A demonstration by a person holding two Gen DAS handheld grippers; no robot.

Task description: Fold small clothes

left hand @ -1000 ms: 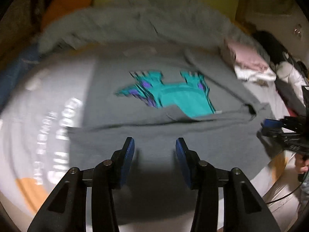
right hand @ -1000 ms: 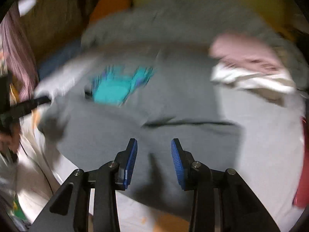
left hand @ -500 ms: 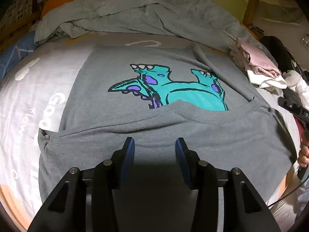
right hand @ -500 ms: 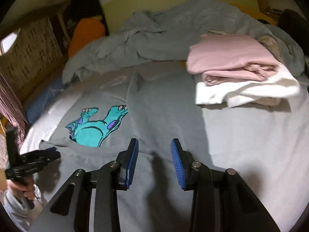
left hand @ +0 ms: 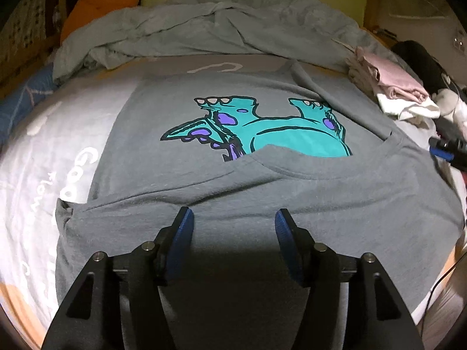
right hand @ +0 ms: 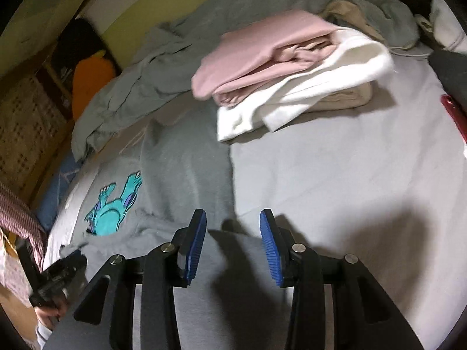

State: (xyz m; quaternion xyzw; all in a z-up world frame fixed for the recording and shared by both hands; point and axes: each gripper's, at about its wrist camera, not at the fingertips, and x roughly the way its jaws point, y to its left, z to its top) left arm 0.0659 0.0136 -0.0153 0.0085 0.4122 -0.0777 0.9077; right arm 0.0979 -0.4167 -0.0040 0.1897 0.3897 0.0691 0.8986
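A grey T-shirt (left hand: 181, 122) with a teal monster print (left hand: 262, 134) lies flat on the bed, its near part folded up over the bottom of the print. My left gripper (left hand: 233, 224) hovers over that folded part. Its jaws are opening and nothing is between them. In the right wrist view the shirt (right hand: 186, 175) lies left of centre, and my right gripper (right hand: 233, 227) stands open and empty over its right edge. The right gripper (left hand: 446, 150) also shows at the left view's right edge. The left gripper (right hand: 58, 271), held in a hand, shows at lower left.
A stack of folded pink, white and beige clothes (right hand: 292, 87) sits at the back right of the bed. A rumpled grey blanket (left hand: 219, 29) lies behind the shirt, with an orange plush (left hand: 99, 3) beyond it. Pale bedsheet (right hand: 350, 180) lies right of the shirt.
The left gripper's jaws have widened and it has sunk a little toward the shirt. The right gripper has swung right and rolled, so it now faces the shirt's right edge and the sheet.
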